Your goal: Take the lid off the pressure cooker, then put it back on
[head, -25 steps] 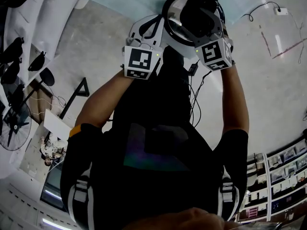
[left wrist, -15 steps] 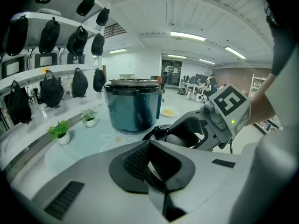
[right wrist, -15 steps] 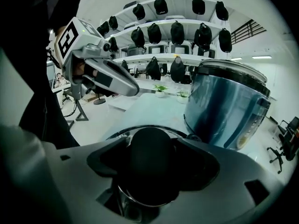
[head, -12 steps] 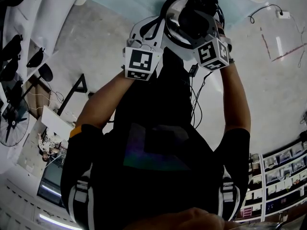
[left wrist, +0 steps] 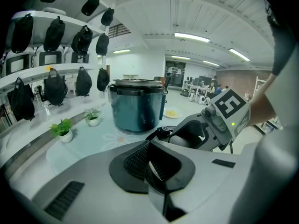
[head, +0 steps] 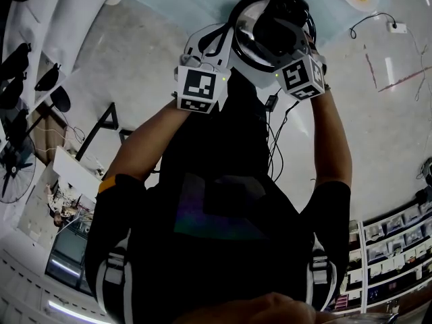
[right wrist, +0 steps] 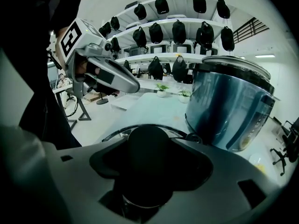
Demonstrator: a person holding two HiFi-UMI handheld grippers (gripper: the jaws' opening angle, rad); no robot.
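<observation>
Lid (head: 247, 48), off the pot, hangs between my 2 grippers at the near edge of the table (left wrist: 93, 141), short of the pressure cooker (left wrist: 137, 108) standing further in on the pale top. My left gripper (left wrist: 148, 164) is clamped on the lid's thin rim. My right gripper (right wrist: 149, 164) has just been closing on the black knob (right wrist: 148, 146) (which fills the gap between the pads). 1 small potted plant (left wrist: 62, 127) stands left of the cooker.
</observation>
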